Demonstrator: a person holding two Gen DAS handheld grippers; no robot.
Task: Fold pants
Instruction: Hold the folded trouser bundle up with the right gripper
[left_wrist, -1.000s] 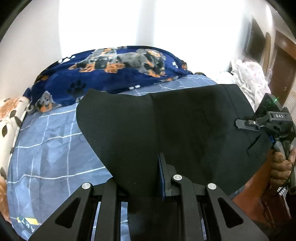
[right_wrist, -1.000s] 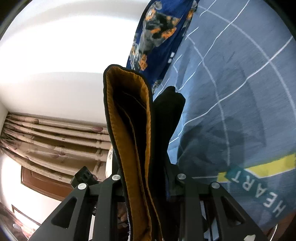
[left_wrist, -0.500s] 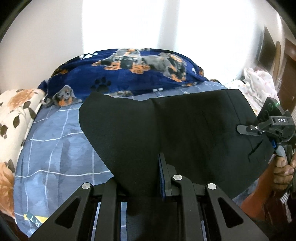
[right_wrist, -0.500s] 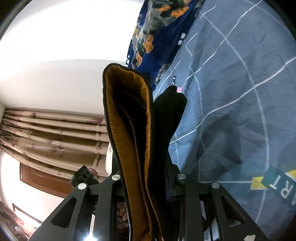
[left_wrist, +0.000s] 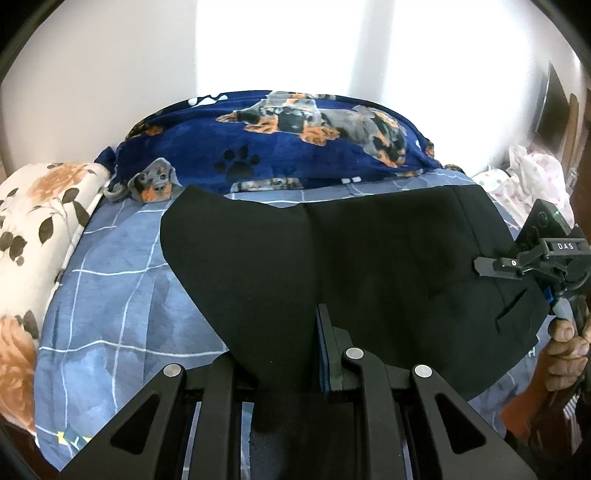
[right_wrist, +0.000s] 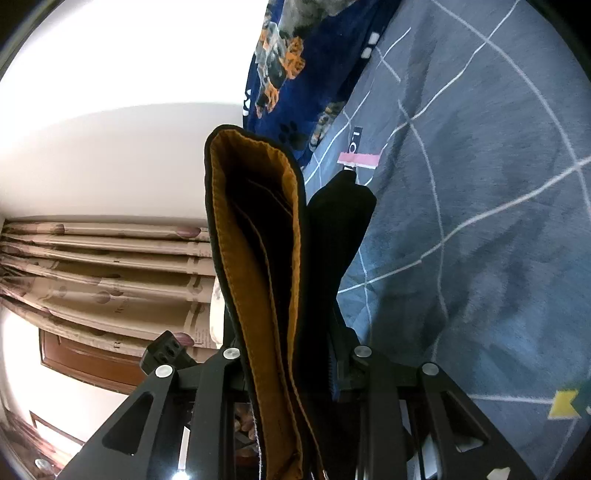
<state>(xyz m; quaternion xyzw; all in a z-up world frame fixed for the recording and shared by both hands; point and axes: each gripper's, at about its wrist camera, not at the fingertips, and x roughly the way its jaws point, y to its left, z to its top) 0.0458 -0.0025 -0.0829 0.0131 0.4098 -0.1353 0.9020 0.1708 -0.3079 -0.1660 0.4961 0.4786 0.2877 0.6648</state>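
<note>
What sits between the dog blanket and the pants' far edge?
Only a strip of checked blue bedsheet separates the dog blanket from the pants, seen in the left wrist view.

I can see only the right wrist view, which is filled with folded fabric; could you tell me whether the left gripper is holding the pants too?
Observer: Yes, the left gripper is shut on the black pants, at their lower edge.
Operator: Thank you. How is the cloth lying between the grippers?
Observer: It is spread as one flat panel over the checked blue bedsheet.
Operator: Where does my gripper hold it?
Observer: The right gripper clamps the panel's right edge, just above a slit pocket.
</note>
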